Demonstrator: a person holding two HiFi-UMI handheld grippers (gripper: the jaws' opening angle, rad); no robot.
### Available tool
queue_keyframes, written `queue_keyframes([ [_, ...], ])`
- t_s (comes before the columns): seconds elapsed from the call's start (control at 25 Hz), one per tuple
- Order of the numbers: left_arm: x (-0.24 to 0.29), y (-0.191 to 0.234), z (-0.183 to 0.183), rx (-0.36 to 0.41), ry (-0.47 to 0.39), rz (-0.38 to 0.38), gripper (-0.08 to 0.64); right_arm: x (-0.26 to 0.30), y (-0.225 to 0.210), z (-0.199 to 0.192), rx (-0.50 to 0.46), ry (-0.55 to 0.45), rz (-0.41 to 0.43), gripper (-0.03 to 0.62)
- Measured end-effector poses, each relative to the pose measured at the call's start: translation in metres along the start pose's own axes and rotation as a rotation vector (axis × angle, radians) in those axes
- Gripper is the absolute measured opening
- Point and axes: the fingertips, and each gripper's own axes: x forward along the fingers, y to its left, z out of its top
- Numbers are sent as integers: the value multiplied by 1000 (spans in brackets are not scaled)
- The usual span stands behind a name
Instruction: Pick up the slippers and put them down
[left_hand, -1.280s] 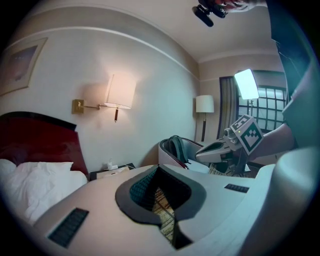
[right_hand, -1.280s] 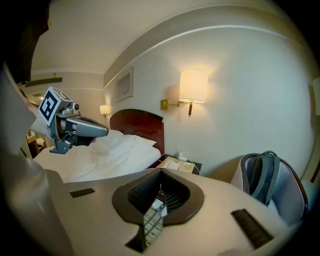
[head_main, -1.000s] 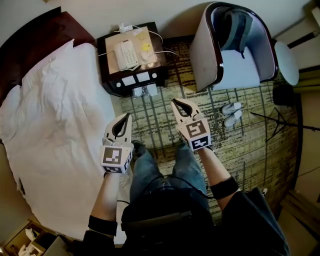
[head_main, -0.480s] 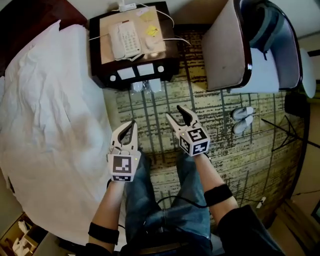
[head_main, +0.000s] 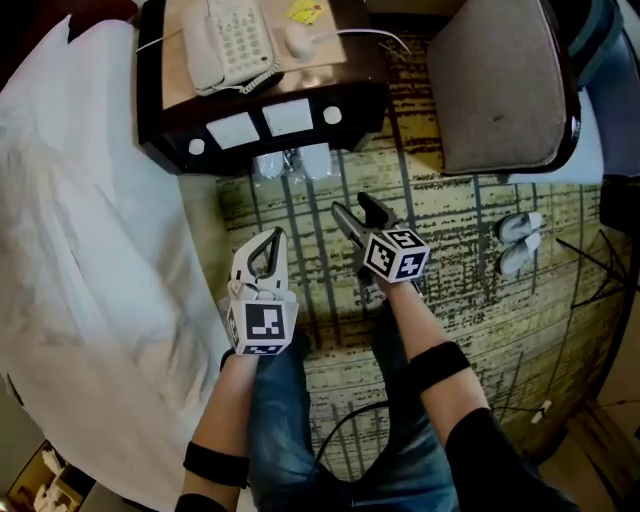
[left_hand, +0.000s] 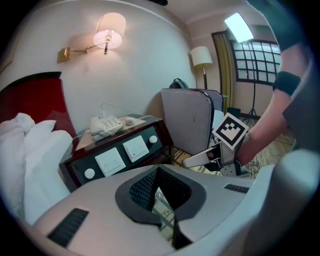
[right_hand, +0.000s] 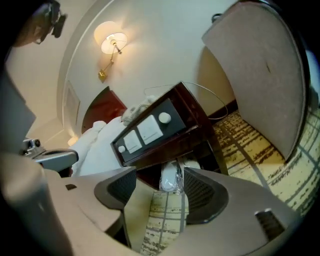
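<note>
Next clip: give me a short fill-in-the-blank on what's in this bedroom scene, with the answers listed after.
1. The dark wooden nightstand carries a white corded ___.
2. The white slippers nearest the nightstand are wrapped in clear ___.
3. A second, unwrapped white pair lies on the patterned carpet by the grey ___.
4. The left gripper has its jaws ___.
Missing words: telephone; plastic; armchair; shut.
</note>
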Motion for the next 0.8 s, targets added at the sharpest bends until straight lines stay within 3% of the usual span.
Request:
queue_keyframes([
  [0.32, 84, -5, -65, 84, 0, 0, 2, 84, -90, -61, 248, -35, -10, 342],
  [0.56, 146, -16, -111, 177, 8, -49, 2, 129, -133, -95, 397, -59, -6, 342],
  [0.72, 176, -17, -132, 195, 12, -67, 2, 158, -149, -116, 525, -92, 8, 342],
  [0.8, 188, -20, -144, 210, 12, -82, 2, 168, -155, -122, 542, -96, 6, 342],
])
